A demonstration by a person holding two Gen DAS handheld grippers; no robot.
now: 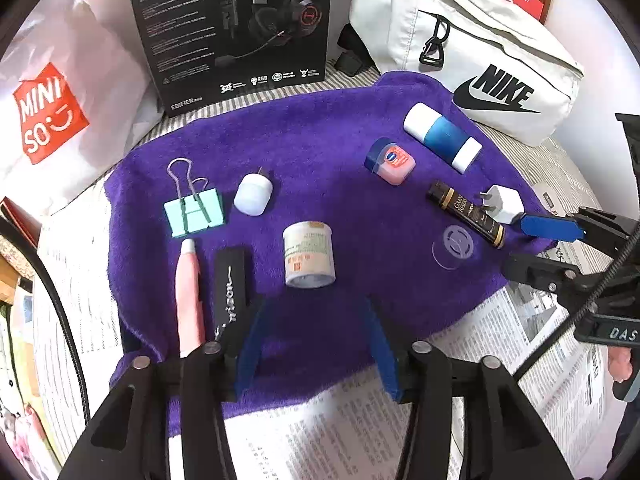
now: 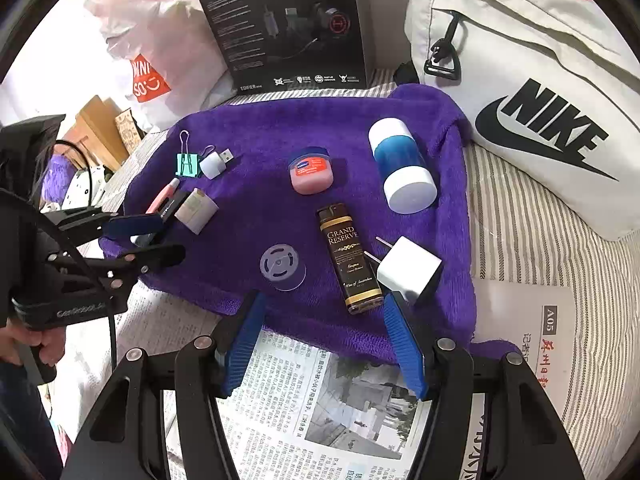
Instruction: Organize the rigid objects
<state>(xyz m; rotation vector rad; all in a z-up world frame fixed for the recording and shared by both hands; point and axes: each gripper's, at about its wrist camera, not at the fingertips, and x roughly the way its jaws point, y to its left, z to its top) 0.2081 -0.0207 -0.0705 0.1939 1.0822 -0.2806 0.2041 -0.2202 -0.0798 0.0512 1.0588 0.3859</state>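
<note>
Both grippers' fingers (image 1: pixel 256 344) gape empty over purple towel (image 1: pixel 320 140); lidded jar (image 2: pixel 311 170) stays closed.

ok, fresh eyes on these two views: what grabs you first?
The purple towel filling the middle, strewn with small items: a mint binder clip at its left, a blue-and-white bottle at its far right. Behind it stand a black headset box and a white Nike bag. Both grippers hang open over the near edge, left gripper and right gripper, holding nothing.
</note>
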